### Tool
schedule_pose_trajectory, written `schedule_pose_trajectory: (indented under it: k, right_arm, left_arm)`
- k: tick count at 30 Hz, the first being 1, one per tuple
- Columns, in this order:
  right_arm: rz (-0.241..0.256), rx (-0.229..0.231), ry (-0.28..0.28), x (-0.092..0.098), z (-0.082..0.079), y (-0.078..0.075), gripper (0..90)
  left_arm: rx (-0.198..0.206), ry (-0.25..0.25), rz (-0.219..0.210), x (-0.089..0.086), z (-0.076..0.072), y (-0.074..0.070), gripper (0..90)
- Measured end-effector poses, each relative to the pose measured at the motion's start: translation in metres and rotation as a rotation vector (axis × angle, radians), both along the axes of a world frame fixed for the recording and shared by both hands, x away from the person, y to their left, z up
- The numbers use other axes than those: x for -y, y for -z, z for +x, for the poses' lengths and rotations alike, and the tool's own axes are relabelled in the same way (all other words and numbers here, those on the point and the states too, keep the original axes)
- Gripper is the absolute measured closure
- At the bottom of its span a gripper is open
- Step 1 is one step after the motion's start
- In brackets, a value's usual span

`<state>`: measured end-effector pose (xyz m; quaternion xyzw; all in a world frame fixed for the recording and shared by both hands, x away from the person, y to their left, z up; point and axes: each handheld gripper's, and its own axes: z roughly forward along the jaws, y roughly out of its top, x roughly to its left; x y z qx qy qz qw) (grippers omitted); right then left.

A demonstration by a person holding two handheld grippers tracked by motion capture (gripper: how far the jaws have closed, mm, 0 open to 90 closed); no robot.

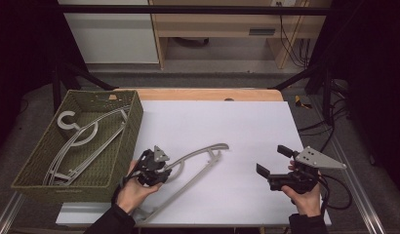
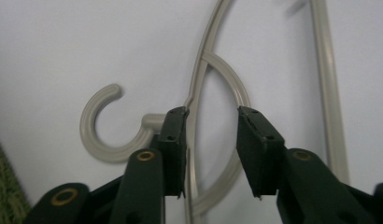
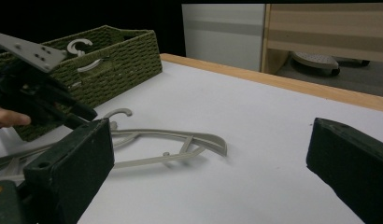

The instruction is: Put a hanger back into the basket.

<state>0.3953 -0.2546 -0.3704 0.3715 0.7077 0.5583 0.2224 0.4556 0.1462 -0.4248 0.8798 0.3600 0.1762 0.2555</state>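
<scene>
At the near left of the counter (image 1: 247,126), the left hand-held gripper (image 1: 161,168) hung directly over the neck of the grey hanger (image 1: 198,158), jaws open and straddling the stem just beside the hook (image 2: 103,128), not yet clamped on it. That hanger lay flat on the white surface, its long axis running from the near left edge out toward the far right, beside the woven basket (image 1: 132,129) that already held other hangers (image 1: 86,139). The right hand-held gripper (image 1: 273,161) stood well apart at the near right, jaws spread wide and empty, so the left one was judged far better placed for the pick-up.
</scene>
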Motion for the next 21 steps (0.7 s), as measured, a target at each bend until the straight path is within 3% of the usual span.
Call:
schedule_pose_trajectory:
  k: [7, 10, 13, 15, 18, 21]
  right_arm:
    - [-0.004, -0.004, -0.001, 0.0, 0.001, 0.001, 1.1]
    - [-0.007, -0.004, -0.004, 0.0, 0.002, 0.002, 1.1]
    - [-0.008, -0.004, -0.004, 0.001, 0.001, 0.001, 1.1]
    - [-0.004, -0.005, 0.0, 0.001, 0.001, 0.001, 1.1]
    - [-0.008, -0.005, -0.004, 0.002, 0.001, 0.001, 1.1]
    - [-0.007, -0.005, -0.007, 0.0, 0.002, 0.001, 1.1]
  left_arm:
    - [-0.043, 0.045, 0.001, 0.012, 0.037, 0.014, 54.2]
    - [-0.1, 0.064, -0.001, 0.012, 0.05, 0.02, 53.7]
    - [-0.137, 0.087, 0.001, 0.014, 0.055, 0.027, 55.1]
    - [-0.13, 0.091, 0.03, 0.015, 0.057, 0.03, 58.6]
    - [-0.154, 0.095, -0.019, 0.01, 0.063, 0.032, 61.4]
    - [-0.157, 0.101, -0.022, 0.01, 0.064, 0.032, 62.5]
